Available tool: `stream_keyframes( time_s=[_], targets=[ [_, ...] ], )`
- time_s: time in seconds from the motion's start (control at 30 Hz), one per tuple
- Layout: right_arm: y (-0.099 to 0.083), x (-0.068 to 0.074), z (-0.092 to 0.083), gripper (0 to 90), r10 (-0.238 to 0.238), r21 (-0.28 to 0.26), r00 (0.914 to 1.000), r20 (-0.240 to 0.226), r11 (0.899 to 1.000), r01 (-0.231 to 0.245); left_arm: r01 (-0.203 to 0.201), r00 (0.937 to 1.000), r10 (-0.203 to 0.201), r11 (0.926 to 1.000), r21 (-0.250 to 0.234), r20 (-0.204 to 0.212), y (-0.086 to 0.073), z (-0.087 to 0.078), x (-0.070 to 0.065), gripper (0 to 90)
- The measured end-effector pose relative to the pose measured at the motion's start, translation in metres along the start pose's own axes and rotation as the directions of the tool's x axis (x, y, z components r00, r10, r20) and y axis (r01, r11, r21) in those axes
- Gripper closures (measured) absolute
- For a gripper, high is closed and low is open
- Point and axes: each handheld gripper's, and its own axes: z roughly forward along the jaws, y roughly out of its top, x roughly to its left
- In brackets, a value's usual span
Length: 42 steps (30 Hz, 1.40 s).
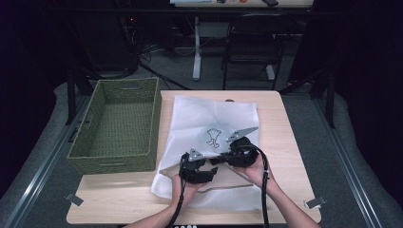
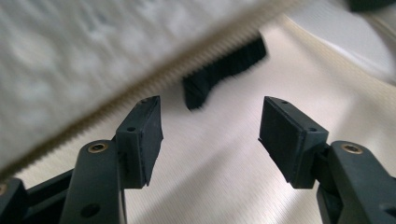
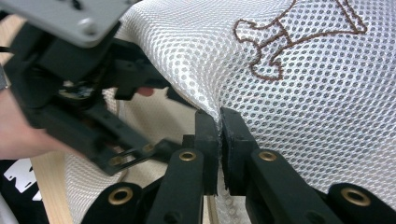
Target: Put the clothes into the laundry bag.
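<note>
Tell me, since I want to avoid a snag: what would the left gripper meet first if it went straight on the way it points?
Probably the smooth pale lining inside the mesh bag, then the zipper. The left gripper is open; depth is unclear.

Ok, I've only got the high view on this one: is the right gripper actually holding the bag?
Observer: Yes. In the right gripper view, the right gripper has its fingers pinched shut on a fold of the bag, at the edge of the mesh.
Operator: And the left one?
Observer: The left gripper is open. Its fingers stand well apart with nothing between them.
Operator: What is it pointing at?
Observer: At the smooth pale cloth beside the zipper, whose cream teeth run diagonally just past the fingertips.
</note>
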Motion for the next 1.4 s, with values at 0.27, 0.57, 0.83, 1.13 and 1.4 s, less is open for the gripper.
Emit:
stream_keyframes(
  time_s=[0.27, 0.57, 0.83, 1.13, 1.4],
  targets=[
    [-0.001, -0.001, -0.001, 86.7, 0.002, 0.004, 1.0000, 0.006, 1.000, -0.002, -0.049, 0.9941, 0.042, 0.9963, 0.071, 0.100, -0.003, -0.027, -0.003, 31.6],
    [-0.001, -0.002, -0.001, 86.6, 0.002, 0.010, 1.0000, 0.004, 1.000, -0.002, -0.121, 0.9805, 0.099, 0.9844, 0.127, 0.170, 0.001, -0.061, 0.001, 21.2],
    [-0.002, -0.002, -0.001, 86.6, -0.003, 0.014, 1.0000, 0.005, 1.000, 0.003, -0.149, 0.9780, 0.121, 0.9756, 0.161, 0.170, 0.000, -0.093, 0.012, 16.0],
    [-0.004, -0.004, -0.002, 86.6, -0.001, 0.017, 1.0000, 0.007, 1.000, 0.001, -0.086, 0.9924, 0.067, 0.9771, 0.195, 0.103, -0.013, -0.131, 0.040, 16.3],
    [-0.005, -0.005, -0.002, 86.6, 0.000, 0.024, 1.0000, 0.010, 1.000, 0.000, 0.014, 0.9998, -0.017, 0.9679, 0.251, 0.012, -0.032, -0.147, 0.072, 17.0]
  ],
)
